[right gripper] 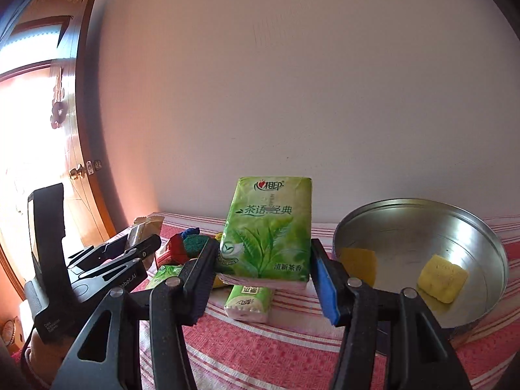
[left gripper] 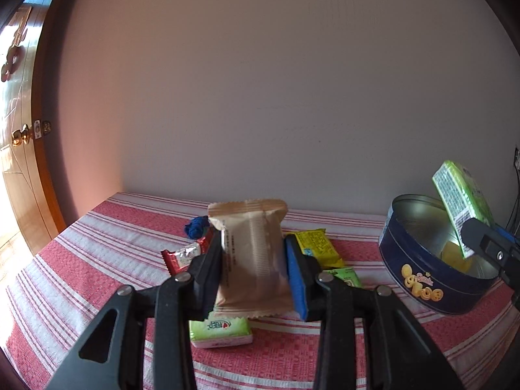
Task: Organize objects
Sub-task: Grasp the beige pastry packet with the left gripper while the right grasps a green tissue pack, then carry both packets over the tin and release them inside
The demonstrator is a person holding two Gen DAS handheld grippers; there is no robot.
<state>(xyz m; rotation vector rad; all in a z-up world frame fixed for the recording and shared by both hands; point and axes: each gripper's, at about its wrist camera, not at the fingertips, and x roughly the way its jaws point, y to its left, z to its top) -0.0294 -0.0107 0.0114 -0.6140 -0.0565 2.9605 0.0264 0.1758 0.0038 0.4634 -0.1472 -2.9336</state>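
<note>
We have the left gripper [left gripper: 253,266] clenched across the middle of a beige snack packet [left gripper: 252,253], and the right gripper [right gripper: 263,269] clamped on the flat sides of a green tissue pack [right gripper: 268,230], both lifted clear of the striped cloth [left gripper: 81,260]. Both look light, soft and crushable, so mid-body grips suit them. The open tin [right gripper: 481,243] sits just right of the right gripper.

Woven cloth [left gripper: 81,237], red and white striped, looks coarse. The tin [right gripper: 422,227] shines bare metal inside, glossy blue paint outside. The beige snack wrapper [left gripper: 253,253] is matt; the green tissue pack [right gripper: 266,230] is glossy plastic. Varnished wooden door [left gripper: 22,195].
</note>
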